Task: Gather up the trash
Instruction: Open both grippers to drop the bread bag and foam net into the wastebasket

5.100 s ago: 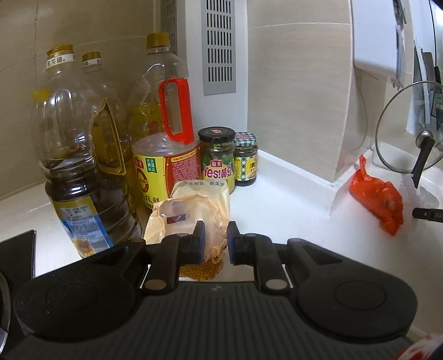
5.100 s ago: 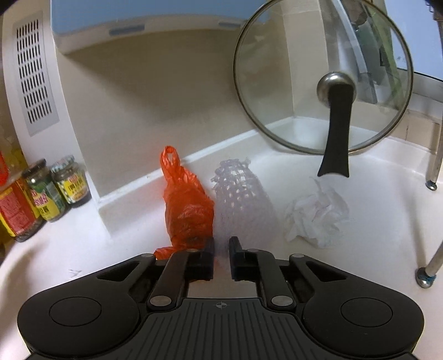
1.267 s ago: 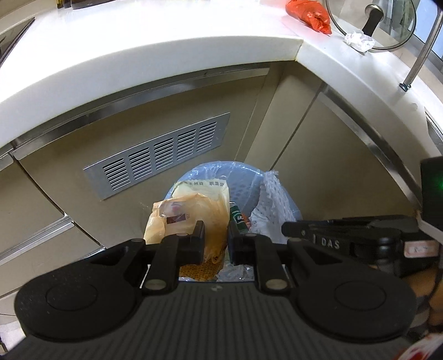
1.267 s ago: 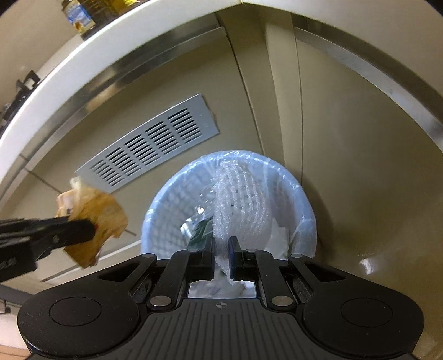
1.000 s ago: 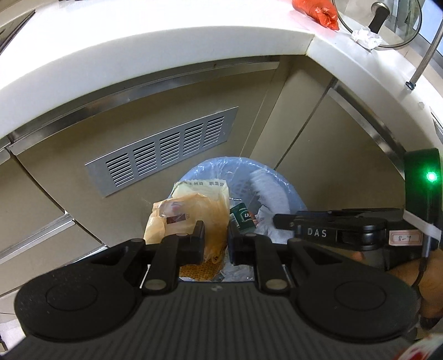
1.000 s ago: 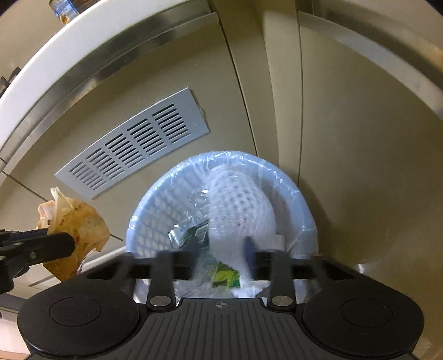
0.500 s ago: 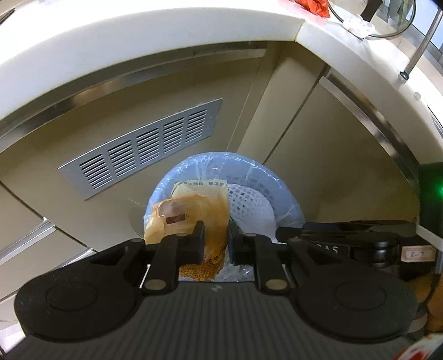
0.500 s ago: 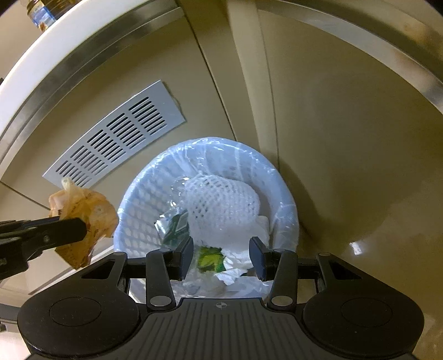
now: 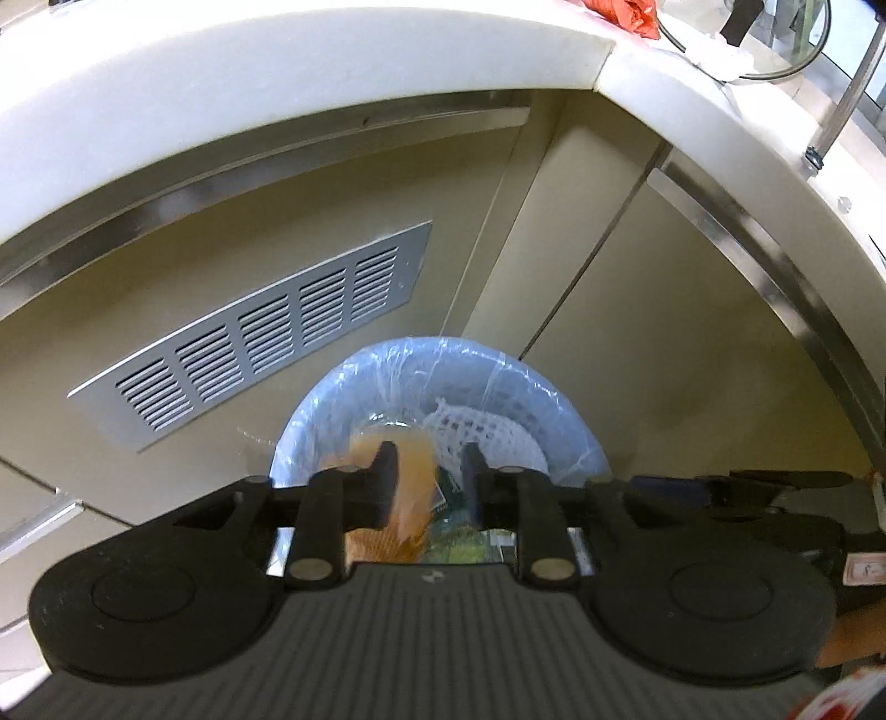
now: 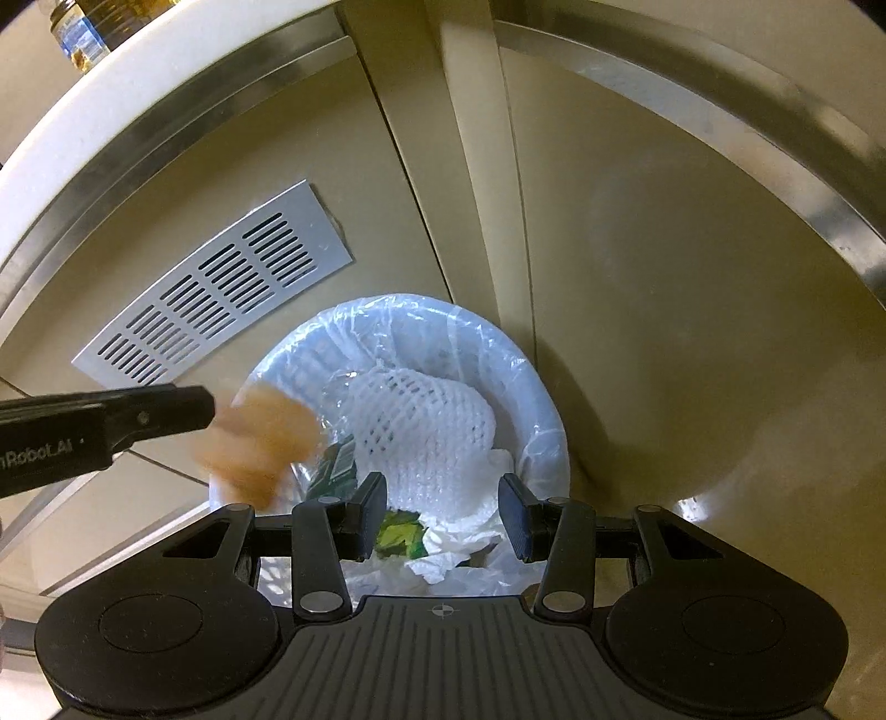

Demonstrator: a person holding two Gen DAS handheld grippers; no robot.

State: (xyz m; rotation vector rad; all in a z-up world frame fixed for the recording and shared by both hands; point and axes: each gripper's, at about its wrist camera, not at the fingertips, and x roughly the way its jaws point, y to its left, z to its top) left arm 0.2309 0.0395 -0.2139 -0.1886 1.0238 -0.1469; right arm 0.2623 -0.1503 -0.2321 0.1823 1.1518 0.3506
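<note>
Left gripper (image 9: pixel 426 471) opening, orange wrapper (image 10: pixel 260 437) dropping into bin (image 10: pixel 545 421); right gripper (image 10: pixel 440 515) open, empty. Red bag (image 9: pixel 626 14) left on table (image 9: pixel 277 83), 1 o'clock.

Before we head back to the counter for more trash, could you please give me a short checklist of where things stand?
1. Left tongs releasing: ok, jaws opening.
2. Orange wrapper free and over the bin: ok, blurred, falling.
3. Right tongs empty: ok, open.
4. White foam net in bin: ok.
5. Wrapper landed inside: cannot tell.
6. Counter cleared: not ok, red bag and crumpled tissue remain.
</note>
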